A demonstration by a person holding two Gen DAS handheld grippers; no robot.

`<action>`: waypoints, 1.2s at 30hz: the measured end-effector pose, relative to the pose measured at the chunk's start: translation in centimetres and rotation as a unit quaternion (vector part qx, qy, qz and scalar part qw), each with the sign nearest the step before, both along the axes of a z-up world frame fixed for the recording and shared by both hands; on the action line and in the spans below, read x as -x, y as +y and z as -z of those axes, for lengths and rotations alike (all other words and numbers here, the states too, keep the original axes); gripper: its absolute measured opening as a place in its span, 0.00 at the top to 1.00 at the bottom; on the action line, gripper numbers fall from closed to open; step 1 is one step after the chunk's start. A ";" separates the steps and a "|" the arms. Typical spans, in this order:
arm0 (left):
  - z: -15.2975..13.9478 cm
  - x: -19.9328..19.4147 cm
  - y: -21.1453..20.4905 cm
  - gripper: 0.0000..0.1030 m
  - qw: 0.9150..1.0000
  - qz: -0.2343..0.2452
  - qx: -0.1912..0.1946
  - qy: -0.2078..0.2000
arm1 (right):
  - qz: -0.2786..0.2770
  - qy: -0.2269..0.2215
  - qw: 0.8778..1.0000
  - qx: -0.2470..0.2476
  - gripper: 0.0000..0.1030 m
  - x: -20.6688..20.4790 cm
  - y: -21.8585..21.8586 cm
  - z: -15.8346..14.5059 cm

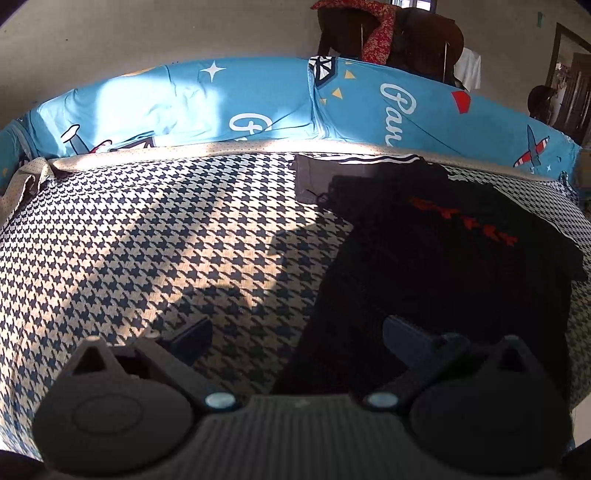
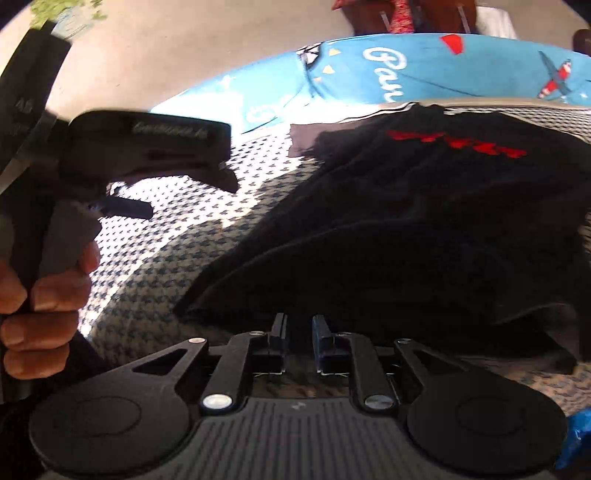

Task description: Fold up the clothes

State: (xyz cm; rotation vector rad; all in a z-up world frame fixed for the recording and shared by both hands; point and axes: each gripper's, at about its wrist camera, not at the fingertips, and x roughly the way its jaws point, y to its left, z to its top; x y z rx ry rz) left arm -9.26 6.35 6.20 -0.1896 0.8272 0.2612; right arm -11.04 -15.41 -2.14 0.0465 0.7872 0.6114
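A black garment (image 1: 443, 266) with red lettering lies on the right half of a houndstooth-covered sofa seat (image 1: 147, 240). My left gripper (image 1: 297, 334) hovers open over the garment's left edge, one finger above the houndstooth cloth and the other above the black fabric, with nothing between them. In the right wrist view the black garment (image 2: 406, 240) fills the middle, its near edge raised. My right gripper (image 2: 300, 326) has its fingers close together on that near edge. To the left, a hand (image 2: 40, 314) holds the left gripper (image 2: 188, 199).
A grey piece with white stripes (image 1: 317, 173) lies under the black garment's far end. A blue printed cover (image 1: 221, 103) runs along the sofa back. Dark wooden furniture with a red patterned cloth (image 1: 384, 33) stands behind. Sunlit houndstooth seat stretches to the left.
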 end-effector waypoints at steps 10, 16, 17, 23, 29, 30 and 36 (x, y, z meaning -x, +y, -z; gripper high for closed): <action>2.7 -1.3 -3.0 0.00 0.999 0.032 0.000 0.035 | 0.213 -0.010 0.977 0.019 0.79 -1.7 -10.7 -0.9; 4.1 -2.1 -4.6 0.00 0.997 0.046 -0.012 0.056 | 0.262 0.030 0.964 -0.012 0.74 -2.8 -14.7 0.8; 4.3 -2.3 -4.8 0.00 0.997 0.048 -0.012 0.059 | 0.266 0.038 0.963 -0.025 0.72 -2.9 -15.4 1.1; 5.8 -2.9 -5.5 0.00 0.995 0.047 -0.022 0.080 | 0.293 0.063 0.950 -0.090 0.59 -3.5 -17.7 2.9; 6.8 -3.4 -5.2 0.00 0.995 0.038 -0.019 0.093 | 0.297 0.079 0.944 -0.122 0.56 -4.3 -17.6 4.1; 6.9 -3.4 -5.1 0.00 0.995 0.037 -0.018 0.093 | 0.297 0.076 0.944 -0.120 0.56 -4.3 -17.5 4.2; 7.3 -3.6 -5.2 0.00 0.995 0.039 -0.026 0.093 | 0.296 0.071 0.945 -0.119 0.64 -4.3 -17.2 4.3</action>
